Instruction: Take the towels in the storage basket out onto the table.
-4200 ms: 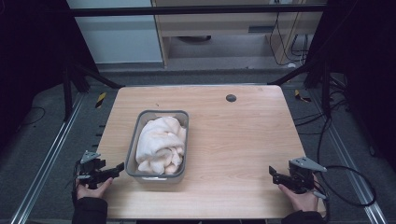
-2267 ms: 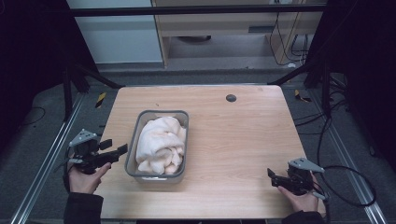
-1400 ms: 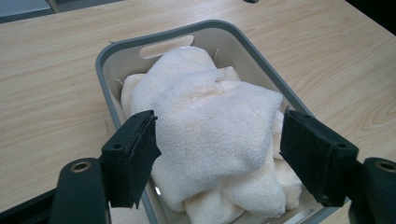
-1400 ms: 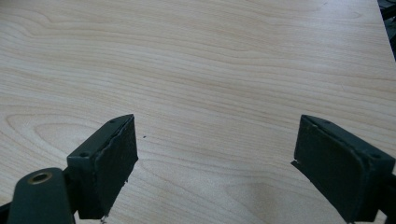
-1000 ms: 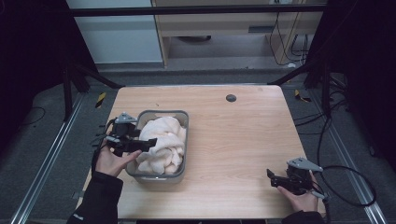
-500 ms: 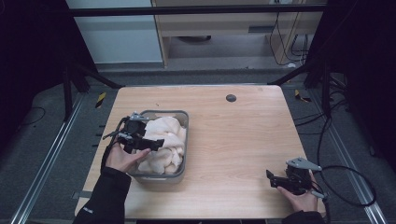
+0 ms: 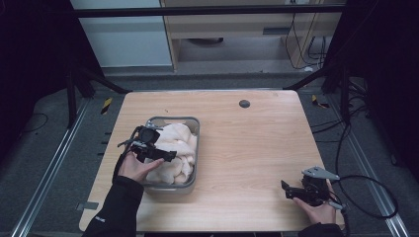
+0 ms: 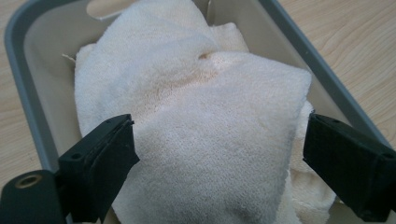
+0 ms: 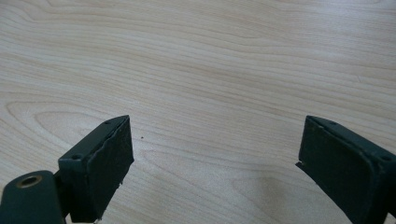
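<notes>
A cream towel (image 7: pixel 174 148) lies bunched in a grey rectangular bin (image 7: pixel 193 123) on the left half of the wooden table (image 7: pixel 247 143). My left gripper (image 7: pixel 165 154) hovers over the bin, open, with its jaws spread wide on either side of the towel's top fold (image 8: pixel 219 140) and nothing held. My right gripper (image 7: pixel 286 190) rests low near the table's front right corner, open, over bare wood (image 9: pixel 215 93).
A small dark round hole (image 7: pixel 244 103) sits near the table's far edge. Cables (image 7: pixel 368 187) trail off the right side by my right hand. Dark frame posts stand at both far corners.
My left gripper has come up from the table's left front edge and moved right over the bin and towel. The right gripper has barely moved.
</notes>
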`<state>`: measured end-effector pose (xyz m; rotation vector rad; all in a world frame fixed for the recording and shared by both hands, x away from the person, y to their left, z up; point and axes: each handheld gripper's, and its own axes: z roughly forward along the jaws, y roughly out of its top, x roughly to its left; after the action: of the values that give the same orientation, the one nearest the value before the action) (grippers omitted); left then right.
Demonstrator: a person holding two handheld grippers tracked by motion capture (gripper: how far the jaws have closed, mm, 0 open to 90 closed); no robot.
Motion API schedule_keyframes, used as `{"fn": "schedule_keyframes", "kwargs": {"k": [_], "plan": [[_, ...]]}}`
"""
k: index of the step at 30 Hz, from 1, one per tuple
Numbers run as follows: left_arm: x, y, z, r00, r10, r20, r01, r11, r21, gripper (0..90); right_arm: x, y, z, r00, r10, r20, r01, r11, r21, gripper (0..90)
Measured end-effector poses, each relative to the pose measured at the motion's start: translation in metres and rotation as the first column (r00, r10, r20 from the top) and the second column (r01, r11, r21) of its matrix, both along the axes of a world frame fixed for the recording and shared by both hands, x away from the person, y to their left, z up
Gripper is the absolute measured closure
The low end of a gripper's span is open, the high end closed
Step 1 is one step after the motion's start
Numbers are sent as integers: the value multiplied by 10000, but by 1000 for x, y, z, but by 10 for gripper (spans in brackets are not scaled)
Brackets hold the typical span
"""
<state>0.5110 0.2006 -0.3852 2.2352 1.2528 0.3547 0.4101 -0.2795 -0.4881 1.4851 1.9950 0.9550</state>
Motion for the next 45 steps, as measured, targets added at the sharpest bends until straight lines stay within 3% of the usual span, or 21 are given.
{"fn": "schedule_keyframes", "kwargs": {"k": [5, 13, 20, 26, 36, 42, 45], "plan": [[3, -4, -13, 9995, -103, -310, 111, 9996, 257, 68, 1, 0, -1, 10000, 77, -54, -78, 9999, -91, 94], [6, -9, -23, 9988, -54, -484, 78, 9988, 489, 71, 1, 0, -1, 9999, 83, -121, -84, 9999, -87, 85], [10, -11, -31, 9972, -51, -747, 107, 9971, 750, 154, 2, 0, -2, 9998, 112, -163, -114, 9999, -124, 82], [12, -11, -36, 9954, -39, -952, 122, 9962, 866, 274, 2, 0, -2, 9998, 120, -175, -122, 9998, -128, 80], [15, -9, -37, 9909, 322, -1308, -202, 9955, 924, 597, 2, 0, -1, 9998, 104, -176, -107, 9998, -177, 80], [13, -9, -33, 9937, 242, -1093, -141, 9957, 921, 688, 2, 0, -1, 9998, 99, -199, -102, 9999, -139, 81], [8, -4, -25, 9964, 126, -843, -77, 9983, 582, 707, 2, -1, -1, 9997, 96, -207, -99, 9999, -135, 81]]}}
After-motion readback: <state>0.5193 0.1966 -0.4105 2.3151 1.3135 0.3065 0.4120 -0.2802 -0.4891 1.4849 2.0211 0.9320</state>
